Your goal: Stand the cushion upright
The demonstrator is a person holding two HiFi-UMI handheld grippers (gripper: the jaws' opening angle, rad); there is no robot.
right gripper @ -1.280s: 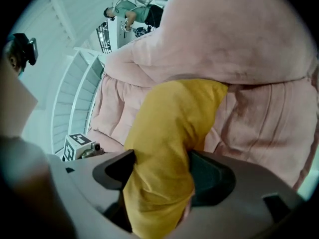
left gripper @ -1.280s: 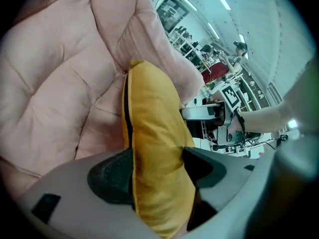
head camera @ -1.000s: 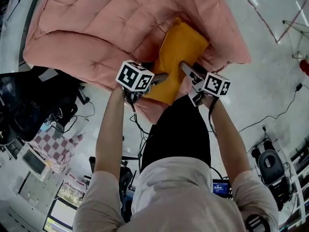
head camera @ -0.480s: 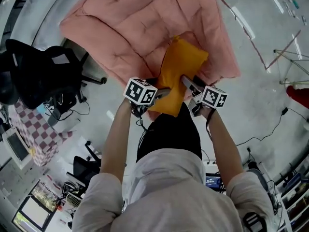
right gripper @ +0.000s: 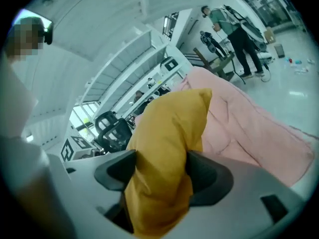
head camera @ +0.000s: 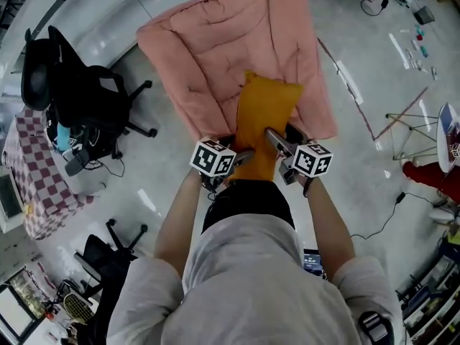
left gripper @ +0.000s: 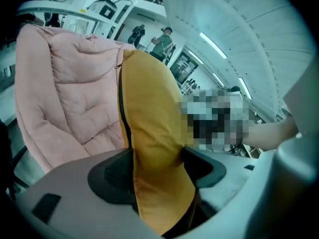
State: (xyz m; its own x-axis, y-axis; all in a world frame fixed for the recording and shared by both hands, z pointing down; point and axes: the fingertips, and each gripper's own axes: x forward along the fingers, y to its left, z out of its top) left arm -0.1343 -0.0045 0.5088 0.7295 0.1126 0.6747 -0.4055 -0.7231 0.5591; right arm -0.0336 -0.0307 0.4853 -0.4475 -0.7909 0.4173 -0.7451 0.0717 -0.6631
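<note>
An orange-yellow cushion [head camera: 264, 117] is held up over the front of a pink padded lounger [head camera: 215, 56], with its long side running away from me. My left gripper [head camera: 241, 157] is shut on the cushion's near left edge; in the left gripper view the pads pinch the yellow fabric [left gripper: 149, 113] beside its dark zip seam. My right gripper [head camera: 273, 136] grips the near right edge, and its jaws are closing on the bunched fabric [right gripper: 169, 128]. The cushion's lower end is hidden behind the grippers.
A black office chair [head camera: 79, 92] stands left of the lounger, with a checked cloth [head camera: 36, 171] further left. Cables lie on the grey floor, and a thin-legged stand [head camera: 410, 121] is at the right. People stand in the background of both gripper views.
Both grippers have risen with the cushion, lifting its near end off the lounger's seat. The cushion now stands steeper, and the head view takes in more of the room.
</note>
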